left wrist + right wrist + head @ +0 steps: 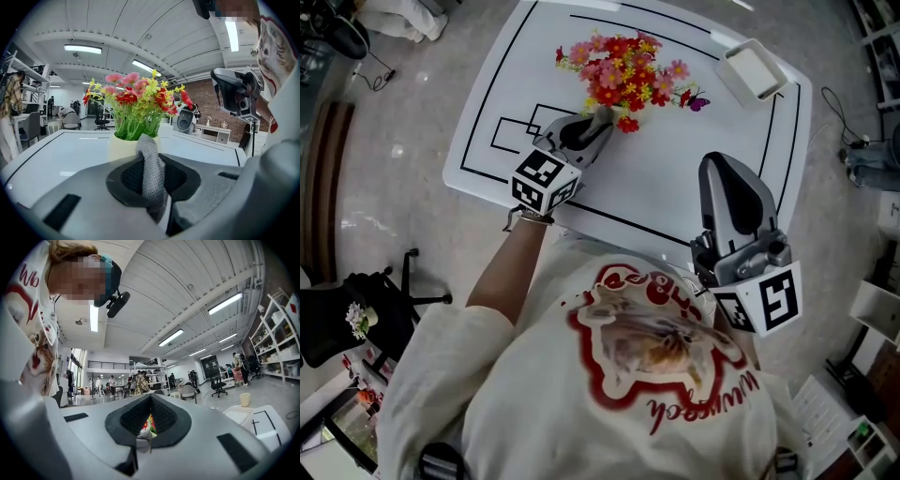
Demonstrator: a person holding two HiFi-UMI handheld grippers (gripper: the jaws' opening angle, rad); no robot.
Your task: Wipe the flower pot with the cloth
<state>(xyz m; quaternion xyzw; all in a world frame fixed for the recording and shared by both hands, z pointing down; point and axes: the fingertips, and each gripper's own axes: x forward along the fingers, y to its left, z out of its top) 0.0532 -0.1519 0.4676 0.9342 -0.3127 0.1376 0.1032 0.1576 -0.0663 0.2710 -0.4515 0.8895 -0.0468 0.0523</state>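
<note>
Two grey plastic tools above white table (675, 187) with black outlines. Left gripper (152, 174) clenched on grey knitted cloth strip (153, 180), fold poking up between black ribbed pads. Left gripper view only: pale cream smooth flower pot (123, 147) just beyond cloth, contact unclear, green stems above. Head view: pot hidden beneath red, pink, yellow bouquet (623, 67) mid-table; white rectangular tray (753, 70) at far corner. Right gripper (727, 169) clamped together, empty, well apart, by table's near edge.
</note>
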